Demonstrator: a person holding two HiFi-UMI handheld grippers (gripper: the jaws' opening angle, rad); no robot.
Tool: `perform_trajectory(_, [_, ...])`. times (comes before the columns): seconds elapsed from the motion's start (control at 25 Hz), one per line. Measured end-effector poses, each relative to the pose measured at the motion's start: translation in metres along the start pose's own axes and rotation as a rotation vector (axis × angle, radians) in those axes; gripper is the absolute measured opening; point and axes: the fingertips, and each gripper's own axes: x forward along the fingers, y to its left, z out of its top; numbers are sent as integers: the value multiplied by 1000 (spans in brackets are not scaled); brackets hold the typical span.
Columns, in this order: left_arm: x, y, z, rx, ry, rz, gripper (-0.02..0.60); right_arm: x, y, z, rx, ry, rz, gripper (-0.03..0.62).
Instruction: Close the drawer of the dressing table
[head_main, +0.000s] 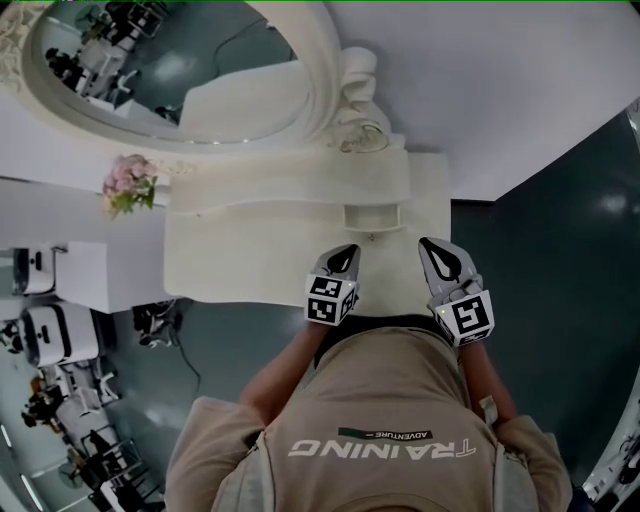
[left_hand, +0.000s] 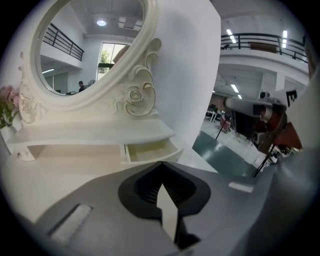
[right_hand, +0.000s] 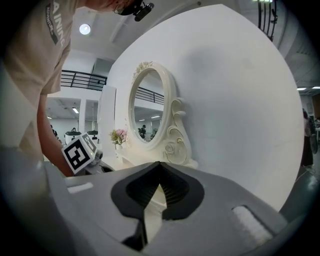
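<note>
Left claw (head_main: 345, 256) and right claw (head_main: 436, 250), closed, empty, near open drawer (head_main: 372, 216). Flowers (head_main: 128, 183) beside mirror (head_main: 150, 60). Drawer's interior shows in left gripper view, not right.

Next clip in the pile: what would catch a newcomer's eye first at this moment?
The big oval mirror in its ornate white frame fills the top left of the head view, with pink flowers at the left end of the dressing table. Under the shelf at the table's right a small drawer stands pulled open. The left gripper and right gripper hover just in front of it, both shut and empty.
</note>
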Motion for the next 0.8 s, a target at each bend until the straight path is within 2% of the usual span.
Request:
perform_trajectory(0.08, [5, -3, -13, 30, 52, -10, 18, 3, 6, 6, -25, -11, 17, 2])
perform_trajectory(0.16, [12, -5, -25, 23, 101, -32, 18, 6, 12, 14, -81, -20, 32, 2])
perform_trajectory(0.24, [23, -6, -41, -36, 165, -61, 18, 8, 18, 17, -120, -29, 47, 2])
perform_trajectory(0.32, [32, -4, -56, -134, 217, -82, 18, 10, 21, 18, -136, -27, 58, 2])
perform_trajectory(0.4, [38, 1, -64, -213, 236, -79, 18, 9, 22, 17, -125, -20, 57, 2])
perform_trajectory(0.6, [56, 5, -75, -294, 268, -86, 18, 4, 16, 10, -97, -12, 34, 2])
perform_trajectory(0.8, [68, 2, -67, -264, 278, -94, 18, 4, 12, -2, -34, -2, 1, 2])
